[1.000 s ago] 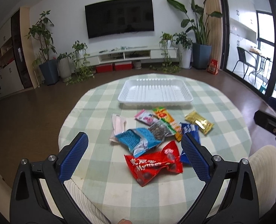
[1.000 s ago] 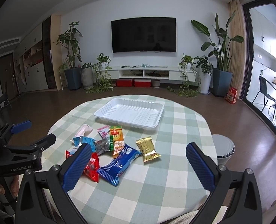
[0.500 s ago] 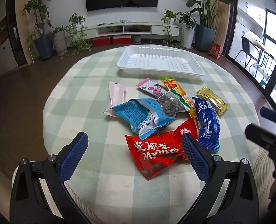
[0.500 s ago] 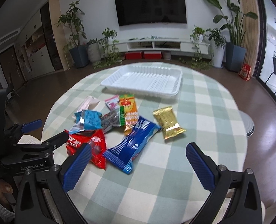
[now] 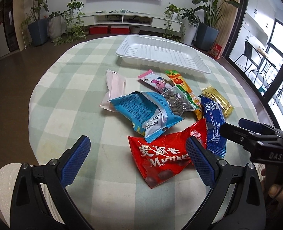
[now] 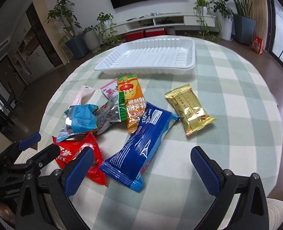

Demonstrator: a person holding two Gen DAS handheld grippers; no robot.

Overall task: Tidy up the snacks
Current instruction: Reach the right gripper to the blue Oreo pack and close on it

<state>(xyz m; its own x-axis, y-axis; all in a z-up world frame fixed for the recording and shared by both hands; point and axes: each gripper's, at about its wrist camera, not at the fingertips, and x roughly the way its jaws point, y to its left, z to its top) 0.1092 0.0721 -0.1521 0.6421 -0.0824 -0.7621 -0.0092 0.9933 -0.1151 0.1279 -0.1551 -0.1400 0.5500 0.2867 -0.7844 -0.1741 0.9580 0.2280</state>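
Several snack packets lie in a heap on the round checked table [image 5: 68, 88]. A red Mylikes bag [image 5: 164, 153] lies nearest, with a light blue bag [image 5: 141, 111], a dark blue bar [image 6: 139, 140] and a gold bar [image 6: 189, 109] around it. An empty white tray [image 5: 160, 51] stands behind them and also shows in the right wrist view [image 6: 151, 57]. My left gripper [image 5: 137, 159] is open just above the table, its right finger over the red bag. My right gripper [image 6: 141, 170] is open over the near end of the dark blue bar.
An orange packet [image 6: 132, 103], a seed packet [image 5: 178, 101], a pink packet [image 5: 155, 80] and a pale pink wrapper [image 5: 114, 88] lie in the heap. Potted plants, a TV stand and a glass door surround the table. Each gripper appears at the edge of the other's view.
Both grippers have moved forward and down toward the snack heap, which now looks much larger. Both stay open and nothing on the table has moved.
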